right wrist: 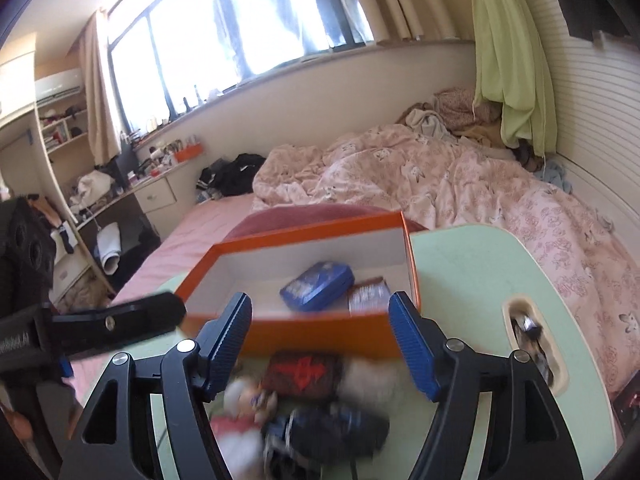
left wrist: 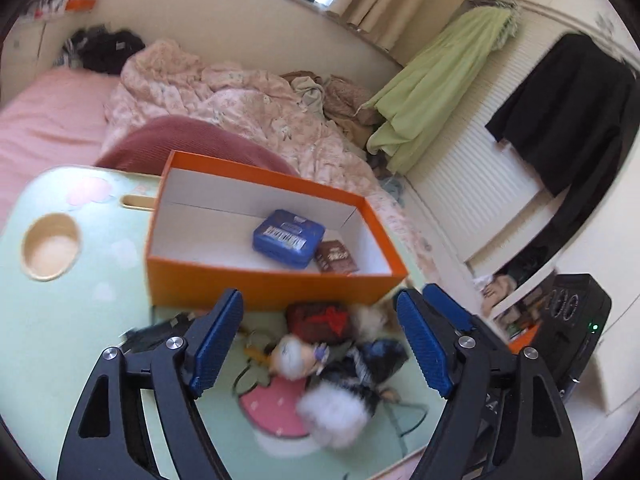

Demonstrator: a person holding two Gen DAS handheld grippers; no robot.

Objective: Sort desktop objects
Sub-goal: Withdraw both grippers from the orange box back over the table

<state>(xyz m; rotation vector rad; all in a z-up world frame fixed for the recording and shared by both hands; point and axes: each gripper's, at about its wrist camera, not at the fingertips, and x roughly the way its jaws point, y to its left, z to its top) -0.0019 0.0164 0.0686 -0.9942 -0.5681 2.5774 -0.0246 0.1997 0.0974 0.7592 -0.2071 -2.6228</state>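
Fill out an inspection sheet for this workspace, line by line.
Surface: green lap table with a cup recess.
Job's things: orange box holds a blue tin and a small brown pack.
Clutter: red pouch and blurred fluffy items in front of the box.
Grippers: left tool open, empty; right tool open, empty.
Cables: nothing seen.
Surroundings: unmade bed, window.

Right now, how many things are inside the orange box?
2. A blue tin lies near the middle of the orange box, and a small brown packet sits beside it. The near wall could hide something small.
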